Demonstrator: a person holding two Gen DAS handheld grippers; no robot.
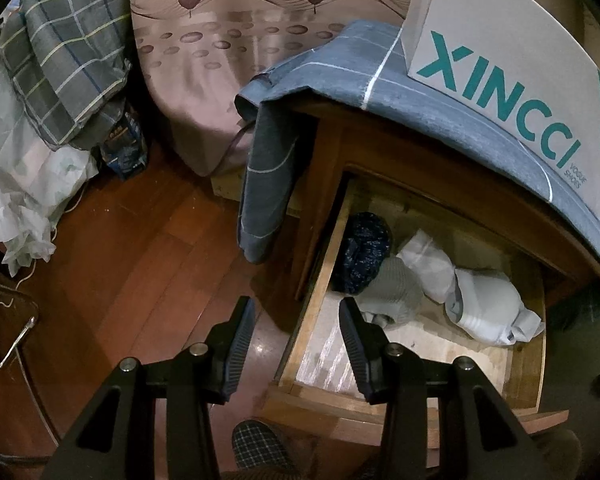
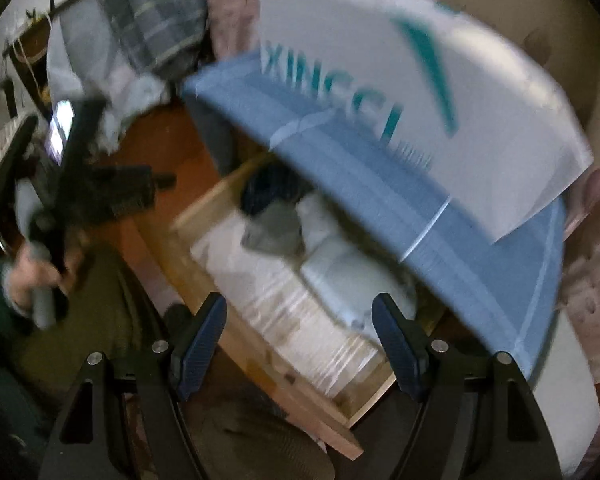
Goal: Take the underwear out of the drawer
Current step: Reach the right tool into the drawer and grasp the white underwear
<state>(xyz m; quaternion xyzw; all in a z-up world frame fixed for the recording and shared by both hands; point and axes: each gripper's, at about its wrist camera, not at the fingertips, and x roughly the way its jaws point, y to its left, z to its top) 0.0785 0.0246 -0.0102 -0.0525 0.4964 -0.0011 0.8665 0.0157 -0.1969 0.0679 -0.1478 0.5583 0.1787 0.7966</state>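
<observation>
An open wooden drawer (image 1: 300, 320) of a bedside cabinet holds a loose row of rolled garments: a dark speckled bundle (image 1: 366, 254), a grey ribbed piece (image 1: 396, 292), a white crumpled one (image 1: 428, 264) and a pale grey-white roll (image 1: 486, 308). The left tongs (image 1: 296, 312) hang above the drawer's near corner, jaws parted with nothing between them. The right tongs (image 2: 298, 312) hover over the drawer, spread wide and empty, the pale roll lying beneath them. The step in hand appears to be the approach, with no garment gripped yet. The next move likely calls for lowering the right tongs onto one roll and clenching on a fold. Which bundle is the underwear cannot be told. The right view is blurred, and a blue cloth (image 1: 340, 60) under a shoe box (image 1: 500, 40) overhangs the drawer's back.
</observation>
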